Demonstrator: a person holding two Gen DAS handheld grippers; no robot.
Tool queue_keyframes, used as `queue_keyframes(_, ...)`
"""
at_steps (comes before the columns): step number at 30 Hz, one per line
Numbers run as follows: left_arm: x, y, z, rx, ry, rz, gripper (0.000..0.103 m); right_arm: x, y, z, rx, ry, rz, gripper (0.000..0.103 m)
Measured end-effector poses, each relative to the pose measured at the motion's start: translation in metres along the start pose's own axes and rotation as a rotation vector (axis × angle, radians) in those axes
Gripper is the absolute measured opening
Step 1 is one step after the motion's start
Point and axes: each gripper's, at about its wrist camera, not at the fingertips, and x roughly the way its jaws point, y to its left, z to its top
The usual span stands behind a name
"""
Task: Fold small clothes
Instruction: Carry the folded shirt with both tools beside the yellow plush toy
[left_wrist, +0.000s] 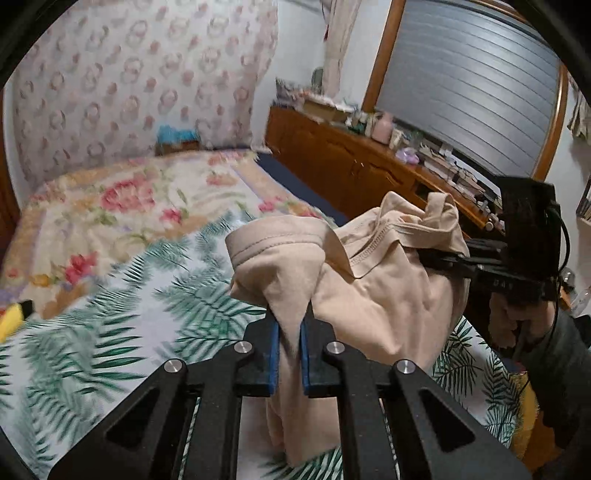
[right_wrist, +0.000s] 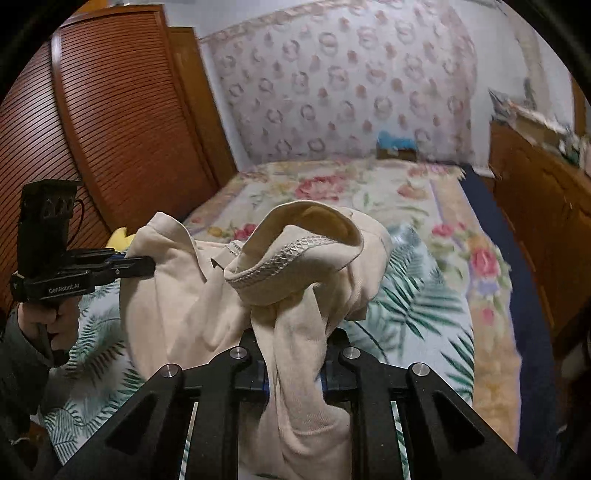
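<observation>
A small beige garment (left_wrist: 388, 288) hangs in the air above the bed, bunched and stretched between both grippers. My left gripper (left_wrist: 290, 328) is shut on one edge of it; cloth runs down between its blue pads. In the right wrist view the left gripper (right_wrist: 144, 264) pinches the far left edge. My right gripper (right_wrist: 295, 354) is shut on the other edge of the garment (right_wrist: 192, 302), its fingertips hidden by cloth. In the left wrist view the right gripper (left_wrist: 432, 260) grips the garment's right side.
The bed (left_wrist: 110, 280) below has a palm-leaf sheet and a floral blanket (right_wrist: 369, 184). A wooden cabinet (left_wrist: 351, 162) with clutter stands at the right. A louvred wardrobe (right_wrist: 110, 122) stands at the left. A yellow toy (left_wrist: 13, 319) lies on the bed.
</observation>
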Motion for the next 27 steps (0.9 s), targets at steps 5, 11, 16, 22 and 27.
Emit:
queue_keyframes(5, -0.057, 0.027, -0.011, -0.025, -0.088, 0.081, 0.010, 0.014, 0.040, 0.026, -0.103, -0.020, 0.049, 0.017)
queue_keyframes(11, -0.124, 0.085, -0.045, -0.111, -0.172, 0.231, 0.010, 0.063, 0.107, 0.068, -0.259, 0.005, 0.160, 0.017)
queue_keyframes(16, -0.163, 0.139, -0.089, -0.232, -0.200, 0.356, 0.010, 0.123, 0.173, 0.094, -0.402, 0.059, 0.239, 0.017)
queue_keyframes(22, -0.175, 0.190, -0.143, -0.367, -0.164, 0.473, 0.010, 0.206, 0.232, 0.106, -0.553, 0.182, 0.284, 0.017)
queue_keyframes(27, -0.172, 0.204, -0.169, -0.440, -0.141, 0.502, 0.010, 0.261, 0.270, 0.131, -0.632, 0.220, 0.286, 0.017)
